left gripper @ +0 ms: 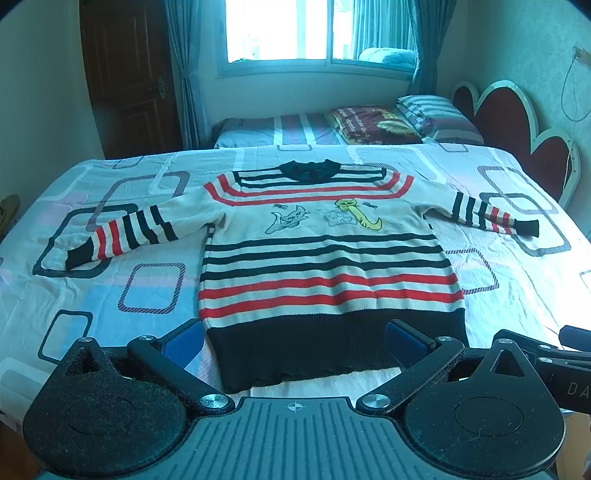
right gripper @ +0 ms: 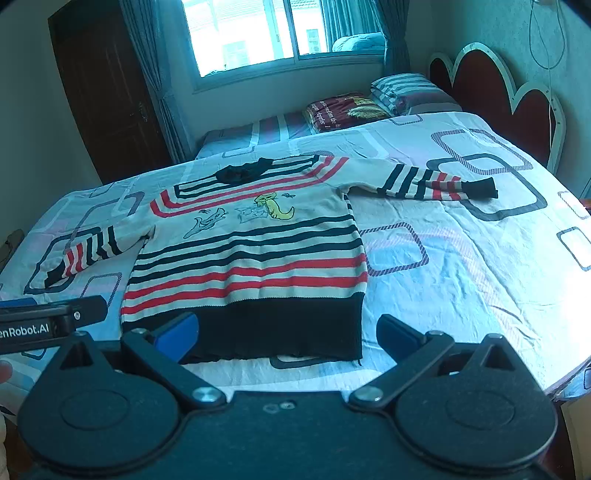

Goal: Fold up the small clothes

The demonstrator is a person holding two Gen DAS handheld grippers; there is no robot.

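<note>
— On the bed, where is the sweater?
— Spread flat, sleeves out, hem nearest.
— And the jaws?
— Left gripper and right gripper both stand wide apart, holding nothing.

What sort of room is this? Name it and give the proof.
A bedroom, most likely in a home. A bed with a patterned sheet fills the view, a scalloped red headboard stands at its end beside stacked pillows, and a curtained window is behind.
</note>
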